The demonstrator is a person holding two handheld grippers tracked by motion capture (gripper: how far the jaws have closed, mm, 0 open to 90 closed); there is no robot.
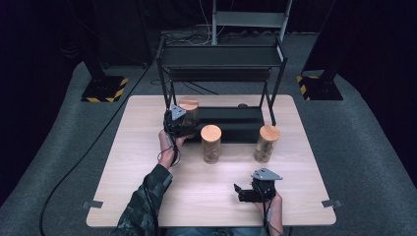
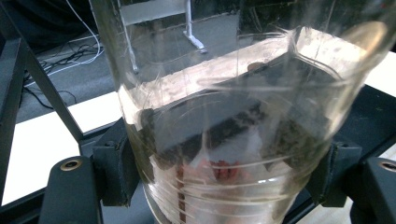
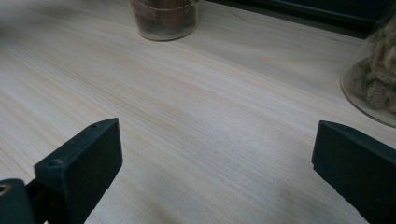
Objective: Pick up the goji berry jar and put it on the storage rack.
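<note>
While the left gripper (image 1: 178, 121) pinches a cork-lidded glass jar (image 1: 189, 109) between its pads, that jar sits at the near left corner of the black shelf rack (image 1: 221, 59), just ahead of the hand. Seen from the left gripper view, the glass (image 2: 233, 116) is clamped on both sides by the black jaws. Off to its right stand two more cork-topped jars (image 1: 211, 143) on the wooden table (image 1: 147, 162). Nearer the person, the right gripper (image 1: 246, 192) rests low over the tabletop, jaws spread wide with bare wood between them.
</note>
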